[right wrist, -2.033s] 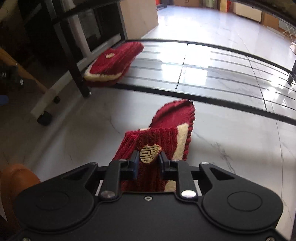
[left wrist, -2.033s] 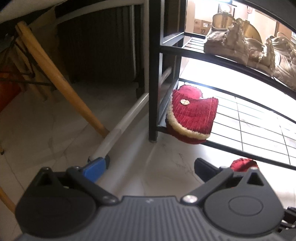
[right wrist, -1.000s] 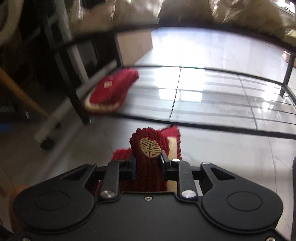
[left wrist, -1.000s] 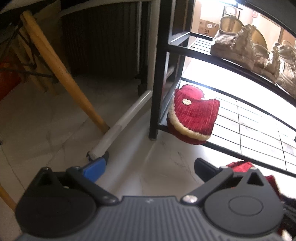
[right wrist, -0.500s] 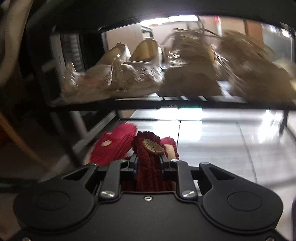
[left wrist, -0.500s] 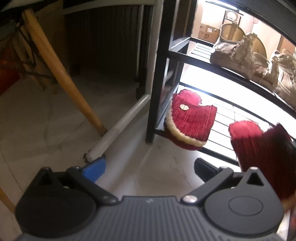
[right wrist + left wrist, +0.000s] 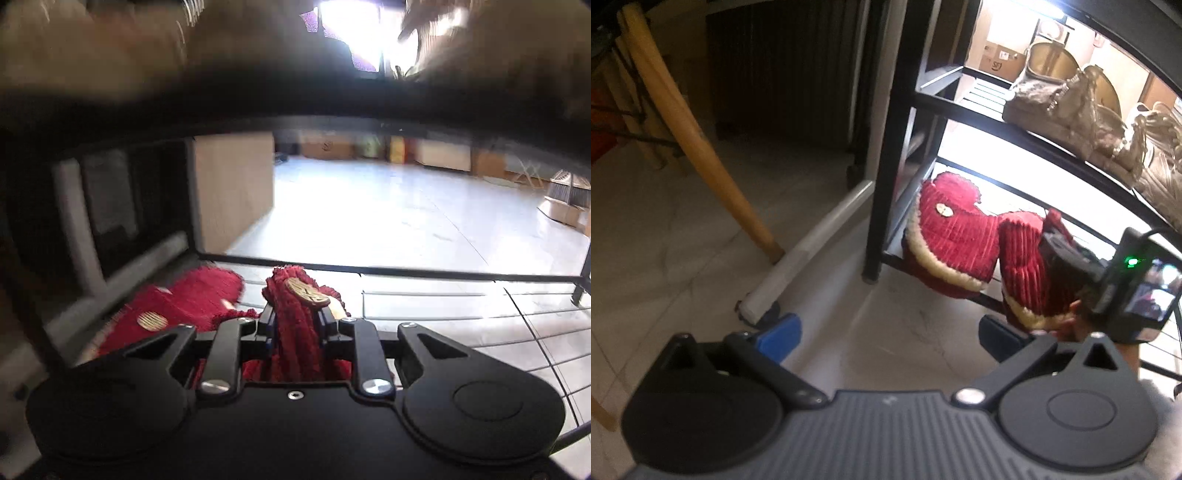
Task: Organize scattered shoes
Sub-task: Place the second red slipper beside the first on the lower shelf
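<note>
Clamping the second red slipper [image 7: 295, 332] by its upper, my right gripper [image 7: 295, 321] holds it over the shoe rack's bottom shelf [image 7: 424, 271], just beside the first red slipper [image 7: 945, 236] resting at the shelf's left end. My left gripper [image 7: 886, 332] hangs spread and empty above the floor. Released too near the front rail, I reckon the slipper could tip off, since its mate overhangs the edge.
</note>
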Available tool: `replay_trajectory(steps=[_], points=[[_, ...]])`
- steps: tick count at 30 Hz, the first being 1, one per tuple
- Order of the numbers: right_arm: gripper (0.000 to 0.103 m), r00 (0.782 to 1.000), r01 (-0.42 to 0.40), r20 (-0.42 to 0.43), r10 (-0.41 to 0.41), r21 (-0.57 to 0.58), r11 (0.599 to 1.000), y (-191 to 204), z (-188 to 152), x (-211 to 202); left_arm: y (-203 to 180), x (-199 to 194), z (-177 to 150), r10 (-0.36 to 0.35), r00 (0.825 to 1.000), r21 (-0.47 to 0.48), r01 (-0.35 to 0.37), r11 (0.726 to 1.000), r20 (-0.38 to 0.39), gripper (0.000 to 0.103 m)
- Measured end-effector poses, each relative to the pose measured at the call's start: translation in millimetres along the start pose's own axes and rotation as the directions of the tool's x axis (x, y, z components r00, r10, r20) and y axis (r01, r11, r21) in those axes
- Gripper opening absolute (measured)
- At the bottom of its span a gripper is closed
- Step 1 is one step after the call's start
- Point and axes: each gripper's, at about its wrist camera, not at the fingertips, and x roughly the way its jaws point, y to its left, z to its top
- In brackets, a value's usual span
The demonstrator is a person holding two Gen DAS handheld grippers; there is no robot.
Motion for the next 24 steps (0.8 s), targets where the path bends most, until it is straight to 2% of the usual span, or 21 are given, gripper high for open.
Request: replay_trajectory(steps=[4, 7, 11, 13, 18, 19, 21, 22, 24], points=[[0.022, 0.998, 0.05, -0.043, -0.049, 0.013, 0.999, -4, -26, 17, 1, -1, -2, -0.007, 1.0, -0.005, 0.007, 1.0, -0.008, 0.102], [0.023, 0.997, 0.065, -0.045, -0.064, 0.018, 0.998, 2, -30, 21, 3, -2, -2, 0.004, 1.0, -0.006, -0.004, 1.0, -0.004, 0.102], [0.023, 0.993, 0.1, -0.064, -0.099, 0.011, 0.995, 13, -23, 32, 7, -2, -1, 0.005, 1.0, -0.033, -0.005, 0.999, -0.005, 0.102], [0.023, 0.989, 0.118, -0.088, -0.12, -0.032, 0.993, 23, -16, 45, 7, -2, -1, 0.011, 1.0, -0.036, -0.011, 0.999, 0.001, 0.102], [0.029, 0.985, 0.132, -0.1, -0.138, -0.065, 0.989, 28, -16, 51, 5, 3, -2, 0.029, 1.0, -0.014, -0.029, 0.999, -0.005, 0.102], [0.035, 0.985, 0.143, -0.091, -0.149, -0.071, 0.987, 29, -17, 49, 4, 4, -3, 0.029, 1.0, -0.008, -0.029, 1.0, -0.008, 0.102], [0.074, 0.977, 0.2, -0.06, -0.206, -0.095, 0.975, 28, -19, 41, 3, 5, -3, 0.03, 1.0, 0.003, -0.03, 1.0, -0.008, 0.102], [0.103, 0.968, 0.243, -0.026, -0.248, -0.111, 0.964, 28, -20, 34, 2, 4, -3, 0.031, 1.0, 0.009, -0.031, 0.999, -0.004, 0.102], [0.103, 0.966, 0.26, 0.023, -0.259, -0.147, 0.954, 24, -22, 15, 1, 4, -3, 0.027, 1.0, 0.016, -0.027, 1.0, 0.003, 0.102]])
